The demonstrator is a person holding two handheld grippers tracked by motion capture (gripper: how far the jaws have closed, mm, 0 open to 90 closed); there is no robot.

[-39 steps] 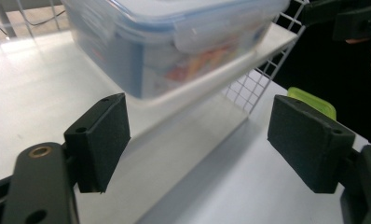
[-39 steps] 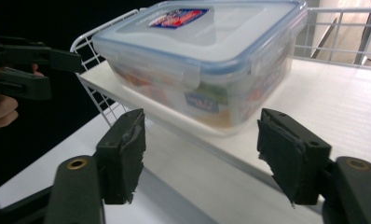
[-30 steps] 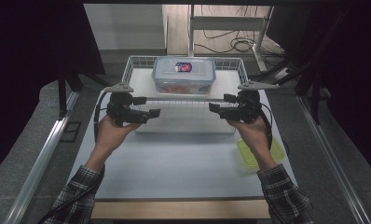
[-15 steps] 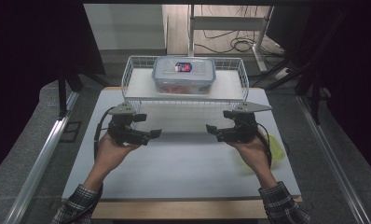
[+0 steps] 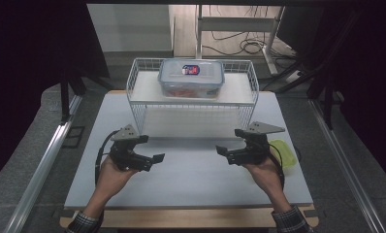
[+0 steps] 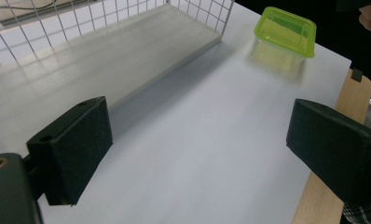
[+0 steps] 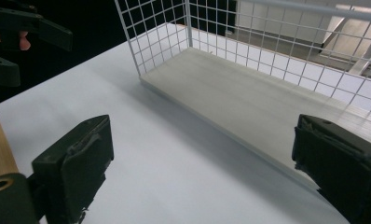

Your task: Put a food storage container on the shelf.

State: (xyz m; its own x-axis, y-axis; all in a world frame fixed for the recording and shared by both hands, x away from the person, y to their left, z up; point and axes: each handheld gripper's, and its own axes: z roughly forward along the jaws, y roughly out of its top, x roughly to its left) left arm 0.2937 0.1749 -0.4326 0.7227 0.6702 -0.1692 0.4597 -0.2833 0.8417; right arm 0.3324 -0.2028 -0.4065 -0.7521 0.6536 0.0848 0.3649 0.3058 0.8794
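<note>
From the high view, we hold the left hand-held gripper (image 5: 157, 158) and the right hand-held gripper (image 5: 221, 150) low over the white bench (image 5: 191, 179), tips turned toward each other, well apart. Both have just been opening their jaws, and nothing sits between either pair. Behind them stands the white wire basket (image 5: 191, 112), raised on its frame, with the clear lidded box (image 5: 191, 77) resting on its floor near the middle. The green container (image 5: 284, 151) lies on the bench just beside our right hand (image 5: 264, 170), toward the right edge.

In the left gripper view, our two black jaws stand wide apart over bare bench surface (image 6: 197, 140). The green container (image 6: 285, 31) sits far ahead near the bench's edge, and the wire basket's corner (image 6: 104, 28) rises at upper left above a pale board.

In the right gripper view, the jaws again stand wide apart with nothing in the gap. The wire basket (image 7: 211, 32) fills the upper part, its mesh corner close ahead, and the left hand-held gripper (image 7: 20, 44) shows at upper left.
</note>
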